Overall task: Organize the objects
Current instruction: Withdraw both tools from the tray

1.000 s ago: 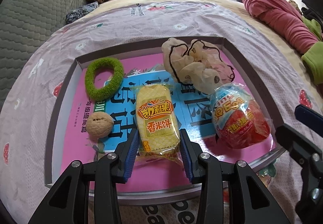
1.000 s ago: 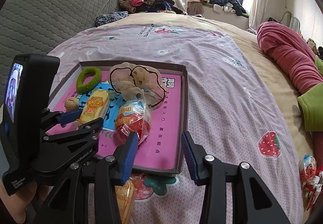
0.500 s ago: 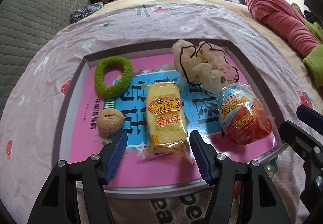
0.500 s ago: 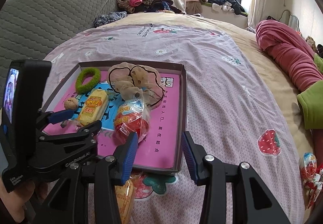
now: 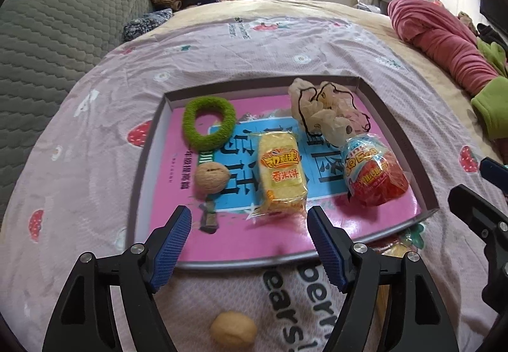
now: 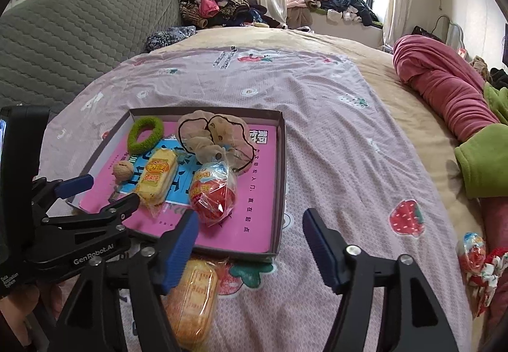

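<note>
Shallow tray (image 5: 149, 158) on the bed's pink sheet (image 5: 254, 47), holding a green hair ring (image 5: 209, 123), a walnut (image 5: 211, 176), a yellow rice-cake packet (image 5: 281, 174), a beige scrunchie (image 5: 327, 110) and a wrapped red toy egg (image 5: 374, 174). Left claw (image 5: 249, 249) just opened, jaws apart, nothing between them, hovering at the tray's near edge short of the packet. Right claw (image 6: 250, 244) likewise just opened and empty, above the tray's near right corner. Second walnut (image 5: 233, 333) and second packet (image 6: 192, 298) lying on the sheet outside the tray.

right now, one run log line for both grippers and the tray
left gripper: open, empty | right gripper: open, empty | yellow rice cracker packet: lying in grey cardboard tray
</note>
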`<action>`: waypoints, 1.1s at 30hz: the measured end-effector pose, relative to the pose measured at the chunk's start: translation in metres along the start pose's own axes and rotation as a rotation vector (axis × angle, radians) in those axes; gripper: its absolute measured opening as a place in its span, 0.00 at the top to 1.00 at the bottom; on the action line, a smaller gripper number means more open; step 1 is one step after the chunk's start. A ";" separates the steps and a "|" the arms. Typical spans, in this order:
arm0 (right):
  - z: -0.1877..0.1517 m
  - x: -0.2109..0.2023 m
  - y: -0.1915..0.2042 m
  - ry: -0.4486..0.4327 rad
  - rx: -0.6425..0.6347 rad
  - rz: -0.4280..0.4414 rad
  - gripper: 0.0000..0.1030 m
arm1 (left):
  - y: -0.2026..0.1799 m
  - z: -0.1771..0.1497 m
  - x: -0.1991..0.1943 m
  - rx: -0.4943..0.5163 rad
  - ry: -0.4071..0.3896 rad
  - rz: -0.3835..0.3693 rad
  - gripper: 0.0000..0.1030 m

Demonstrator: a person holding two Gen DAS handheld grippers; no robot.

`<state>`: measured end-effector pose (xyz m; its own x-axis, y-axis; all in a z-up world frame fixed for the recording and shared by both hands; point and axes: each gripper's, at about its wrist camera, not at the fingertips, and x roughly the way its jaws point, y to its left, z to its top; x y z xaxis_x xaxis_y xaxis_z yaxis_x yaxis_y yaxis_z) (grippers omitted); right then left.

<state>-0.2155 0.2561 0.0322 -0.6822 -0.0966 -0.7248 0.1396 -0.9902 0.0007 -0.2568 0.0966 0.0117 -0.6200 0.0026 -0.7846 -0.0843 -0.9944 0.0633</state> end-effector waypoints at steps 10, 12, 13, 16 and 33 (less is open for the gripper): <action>0.009 -0.051 0.010 -0.063 -0.012 -0.016 0.13 | 0.022 0.000 -0.060 -0.046 -0.064 -0.005 0.19; 0.011 -0.062 0.015 -0.074 -0.020 -0.021 0.13 | 0.026 -0.001 -0.070 -0.052 -0.074 -0.006 0.18; 0.012 -0.067 0.017 -0.079 -0.025 -0.020 0.13 | 0.028 -0.002 -0.075 -0.056 -0.079 -0.005 0.17; 0.013 -0.081 0.025 -0.096 -0.036 -0.023 0.12 | 0.033 -0.003 -0.089 -0.060 -0.086 -0.004 0.17; 0.013 -0.142 0.053 -0.152 -0.080 -0.030 0.07 | 0.048 -0.023 -0.152 -0.067 -0.124 0.007 0.15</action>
<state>-0.1205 0.2164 0.1440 -0.7867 -0.0869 -0.6112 0.1699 -0.9823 -0.0789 -0.1489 0.0463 0.1202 -0.7123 0.0047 -0.7018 -0.0299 -0.9993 0.0237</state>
